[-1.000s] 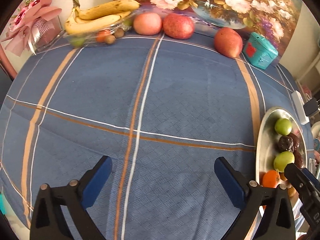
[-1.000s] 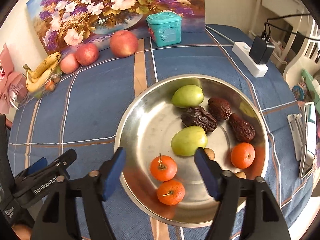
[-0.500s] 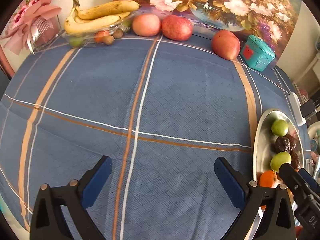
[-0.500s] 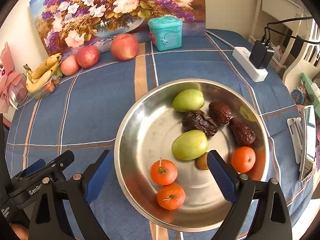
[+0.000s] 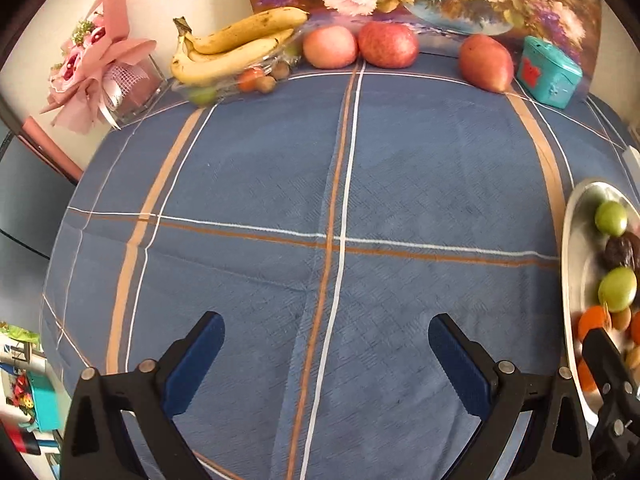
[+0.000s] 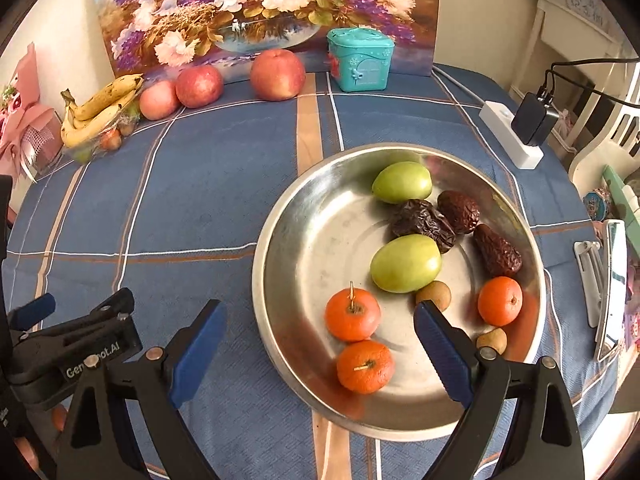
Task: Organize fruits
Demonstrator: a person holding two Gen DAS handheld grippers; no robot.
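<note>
A steel bowl [image 6: 280, 264] on the blue cloth holds two green fruits [image 6: 405, 263], dark dates [image 6: 424, 220], several small oranges [image 6: 352, 314] and small brown fruits [image 6: 434, 294]. My right gripper [image 6: 320, 336] hangs open over the bowl's near left rim, nothing between its fingers. My left gripper [image 5: 326, 352] is open above bare cloth, left of the bowl [image 5: 572, 240]. At the back edge lie three red apples [image 5: 386, 45], and a clear tray with bananas [image 5: 228, 50] and small fruits [image 5: 256, 80].
A teal toy house [image 6: 360, 64] stands before a flower painting [image 6: 256, 4]. A pink bouquet [image 5: 96, 68] sits back left. A white power strip with a black plug [image 6: 516, 128] lies right of the bowl, with clutter at the table's right edge.
My right gripper's jaws spread wider and it shifted left, so the bowl now sits further right in its view. The left gripper's view tilted a little; the bowl slid towards its right edge.
</note>
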